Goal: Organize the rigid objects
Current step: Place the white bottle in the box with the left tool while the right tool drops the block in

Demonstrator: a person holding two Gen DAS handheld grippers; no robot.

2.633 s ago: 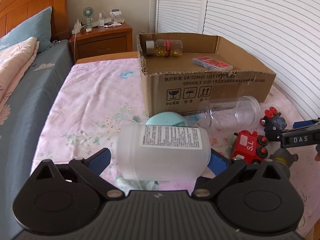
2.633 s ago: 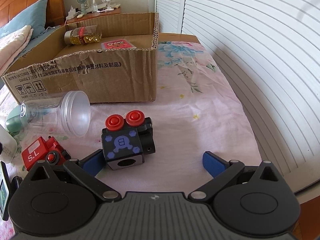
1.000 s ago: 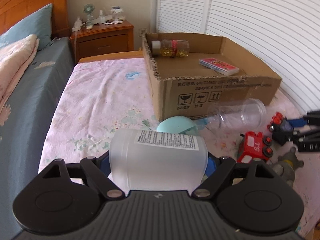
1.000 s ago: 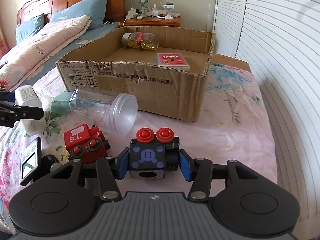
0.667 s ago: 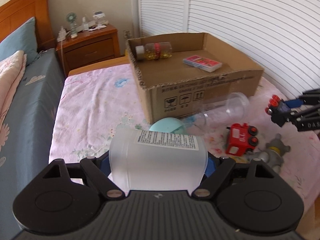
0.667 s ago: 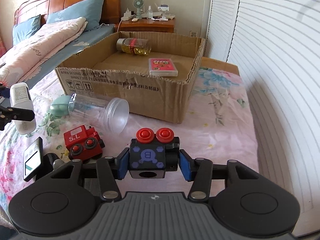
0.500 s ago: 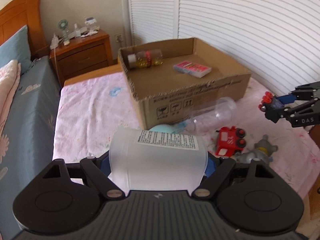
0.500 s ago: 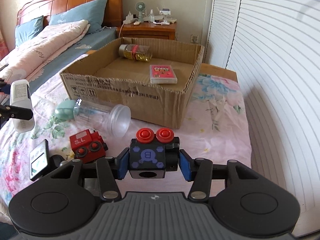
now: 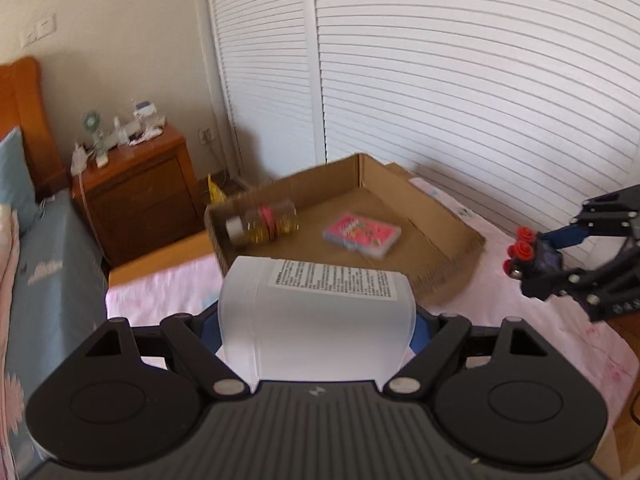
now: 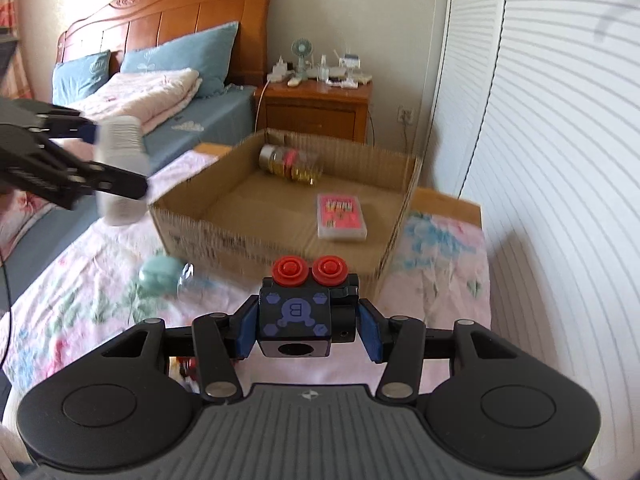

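- The left gripper [image 9: 316, 322] is up in the air above the bed, pointing at the cardboard box [image 9: 432, 224]. Its two blue pads squeeze a white plastic bottle [image 9: 316, 320] that lies sideways between them.
- From the right wrist camera, the left gripper [image 10: 116, 168] comes in at 9 o'clock, and the white bottle [image 10: 120, 168] hangs just left of the box's corner.
- The right gripper [image 10: 306, 322] is also up in the air, aimed at the box [image 10: 280, 240]. It is clamped on a black toy block [image 10: 302, 316] with two red knobs on top.
- From the left wrist camera, the right gripper [image 9: 532, 258] with the block [image 9: 536, 258] sits at 3 o'clock, to the right of the box.
- The block's front has a big letter "B" in purple.
- The bottle has a white label with tiny print, too small to read.
- Inside the box lie a clear jar of yellow bits [image 10: 290, 164] at 12 o'clock and a pink card pack [image 10: 340, 216] nearer the right wall. Their writing is too blurry to read.
- On the flowery sheet [image 10: 80, 300], a mint green round thing [image 10: 158, 278] lies in front of the box.
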